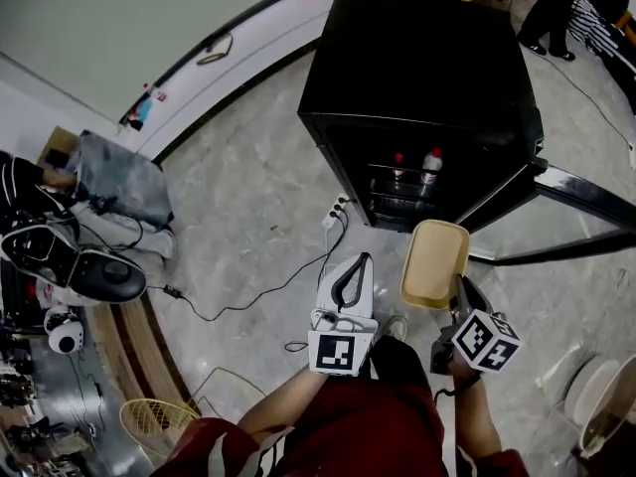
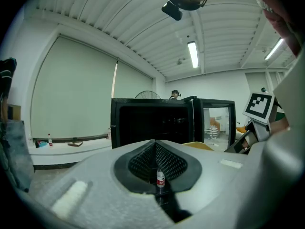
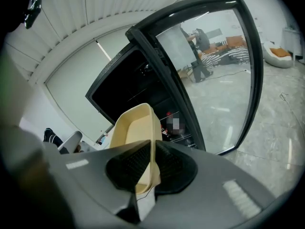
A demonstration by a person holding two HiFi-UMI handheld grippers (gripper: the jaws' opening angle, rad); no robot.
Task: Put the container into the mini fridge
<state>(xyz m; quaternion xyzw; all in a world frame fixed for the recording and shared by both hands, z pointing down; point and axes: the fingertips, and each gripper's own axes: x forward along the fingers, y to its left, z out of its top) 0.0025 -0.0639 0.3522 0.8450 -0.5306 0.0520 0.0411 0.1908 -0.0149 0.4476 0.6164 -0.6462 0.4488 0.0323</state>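
A black mini fridge [image 1: 417, 78] stands on the floor ahead, its glass door [image 1: 566, 192] swung open to the right. Two bottles [image 1: 430, 163] stand on a shelf inside. My right gripper [image 1: 459, 291] is shut on the near wall of a cream, open-topped container [image 1: 434, 261], held just before the fridge opening. In the right gripper view the pads pinch the container [image 3: 136, 125] rim, with the fridge [image 3: 133, 82] and its door [image 3: 214, 66] beyond. My left gripper [image 1: 345, 284] hangs to the container's left, shut and holding nothing. It faces the fridge [image 2: 152, 120].
A cable [image 1: 248, 296] and a power strip [image 1: 336, 213] lie on the floor left of the fridge. A person sits at the left edge [image 1: 114, 182] among gear. A wire fan guard [image 1: 159, 423] lies near my feet. People stand at the back right [image 1: 552, 8].
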